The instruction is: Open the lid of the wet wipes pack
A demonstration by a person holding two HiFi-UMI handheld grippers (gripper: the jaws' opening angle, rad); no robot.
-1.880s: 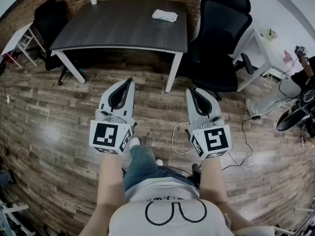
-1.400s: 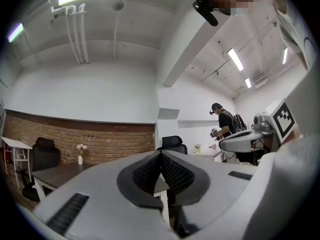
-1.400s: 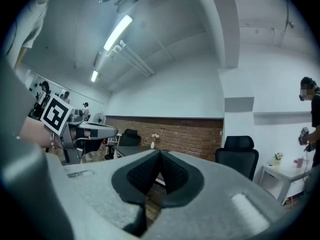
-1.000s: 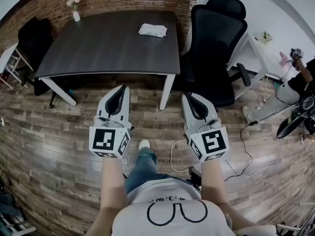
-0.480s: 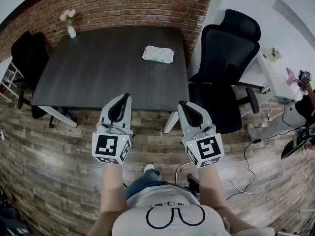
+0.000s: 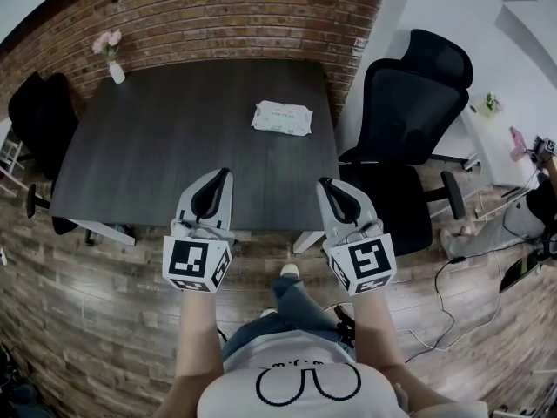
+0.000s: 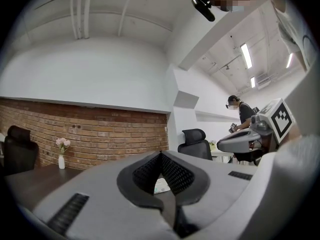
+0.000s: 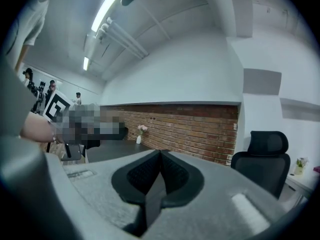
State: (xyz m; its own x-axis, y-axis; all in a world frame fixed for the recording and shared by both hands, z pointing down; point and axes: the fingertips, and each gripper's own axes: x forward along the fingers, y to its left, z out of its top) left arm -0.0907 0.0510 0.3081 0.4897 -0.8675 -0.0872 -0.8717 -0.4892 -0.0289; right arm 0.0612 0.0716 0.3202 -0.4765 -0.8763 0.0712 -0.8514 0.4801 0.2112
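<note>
The wet wipes pack (image 6: 281, 117) lies flat on the dark table (image 6: 174, 138), lid side up as far as the head view shows, in the table's far right part, toward 1 o'clock of the tabletop's middle. Both grippers are held level over the near edge of the table, side by side and well apart from the pack. The left gripper (image 6: 221, 174) has its jaws pressed together at the tips with nothing between them; from its tips the pack sits at roughly 1 to 2 o'clock. In the left gripper view a pale sliver of the pack shows through the small gap below the meeting pads, far off on the tabletop. The right gripper (image 6: 329, 184) is likewise closed and empty, its pads meeting along a straight seam, and from it the pack lies at about 11 o'clock. Neither gripper touches the pack or the table. A small white vase (image 6: 115, 70) with pink flowers stands at the table's far left corner, near 10 o'clock from the pack, just before the brick wall (image 6: 218, 16). A black office chair (image 6: 409, 129) stands beside the table's right edge, at 3 o'clock from the pack, and another black chair (image 6: 39, 116) stands off the left edge on the wooden floor (image 6: 87, 294).
</note>
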